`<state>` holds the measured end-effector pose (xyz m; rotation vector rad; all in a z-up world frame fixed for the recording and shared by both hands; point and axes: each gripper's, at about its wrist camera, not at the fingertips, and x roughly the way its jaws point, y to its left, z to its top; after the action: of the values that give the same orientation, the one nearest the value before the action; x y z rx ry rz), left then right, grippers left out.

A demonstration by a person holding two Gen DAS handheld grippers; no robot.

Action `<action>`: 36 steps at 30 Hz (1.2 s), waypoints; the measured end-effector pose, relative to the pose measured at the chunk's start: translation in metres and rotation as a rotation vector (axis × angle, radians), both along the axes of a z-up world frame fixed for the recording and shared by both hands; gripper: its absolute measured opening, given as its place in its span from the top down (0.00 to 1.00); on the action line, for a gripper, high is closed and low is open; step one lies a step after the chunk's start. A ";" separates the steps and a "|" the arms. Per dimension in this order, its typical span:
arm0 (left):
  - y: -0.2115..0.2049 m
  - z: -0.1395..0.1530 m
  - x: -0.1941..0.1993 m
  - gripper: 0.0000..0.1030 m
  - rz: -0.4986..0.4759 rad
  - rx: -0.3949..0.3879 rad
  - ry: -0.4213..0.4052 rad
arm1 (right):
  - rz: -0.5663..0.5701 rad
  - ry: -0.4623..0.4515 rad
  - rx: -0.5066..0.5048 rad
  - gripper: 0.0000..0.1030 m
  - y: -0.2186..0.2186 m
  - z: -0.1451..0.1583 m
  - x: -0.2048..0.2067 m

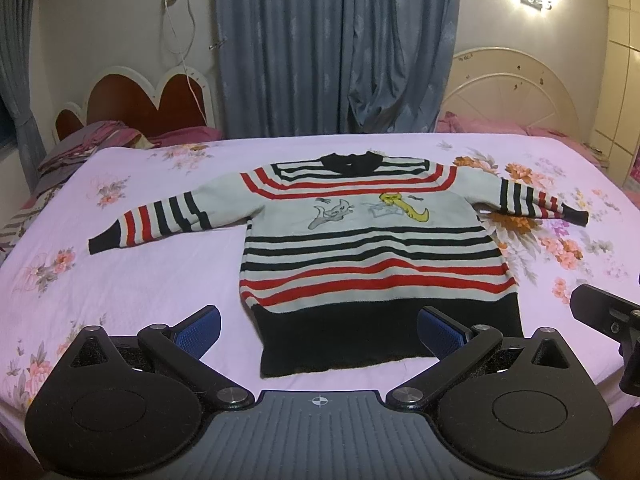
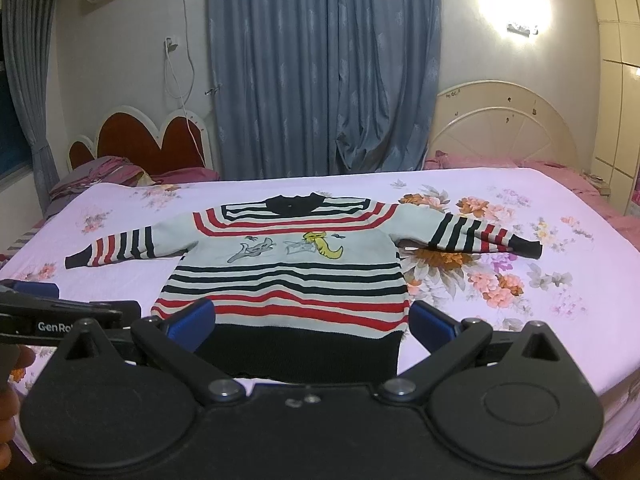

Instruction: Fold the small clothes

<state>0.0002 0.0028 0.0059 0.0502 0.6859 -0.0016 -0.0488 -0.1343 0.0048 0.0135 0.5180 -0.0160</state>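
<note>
From the left wrist camera, a small striped sweater (image 1: 372, 248) lies flat on the bed (image 1: 132, 280), which has a pink sheet with flowers on it. The sweater has red and black stripes, a wide black band at the bottom and little cartoon animals on the chest. Both sleeves are spread out to the sides of the sweater. The left gripper (image 1: 318, 330) is just in front of the sweater's black bottom edge. Its blue fingers (image 1: 200, 332) are wide apart and hold nothing. One finger is over the bare sheet beside the sweater and the other is at the black band. Part of the right gripper (image 1: 608, 320) peeks in beside the sweater. Behind the sweater hang blue curtains (image 1: 340, 48). From the right wrist camera, the same sweater (image 2: 288, 280) lies flat on the bed (image 2: 560, 280). The right gripper (image 2: 312, 322) is at the sweater's black bottom band. Its blue fingers (image 2: 432, 322) are wide apart and hold nothing. One finger is in front of the striped part and the other is by the sweater's bottom corner. The left gripper (image 2: 32, 292) shows beside the sweater, low over the sheet.
</note>
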 end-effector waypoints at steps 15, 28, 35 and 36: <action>0.001 -0.003 0.008 0.00 0.000 0.003 -0.001 | -0.004 0.002 -0.002 0.01 -0.001 -0.001 0.004; -0.002 -0.018 0.049 0.00 -0.014 0.003 0.041 | -0.048 -0.006 -0.010 0.01 -0.013 -0.003 0.036; -0.011 -0.026 0.081 0.00 -0.013 -0.002 0.053 | -0.072 -0.005 -0.009 0.01 -0.031 -0.007 0.064; -0.012 -0.027 0.085 0.00 -0.014 -0.009 0.053 | -0.077 -0.004 -0.007 0.01 -0.034 -0.007 0.068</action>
<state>0.0853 -0.0087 -0.0211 0.0466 0.7384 -0.0189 0.0193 -0.1685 -0.0026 0.0263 0.5133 -0.0930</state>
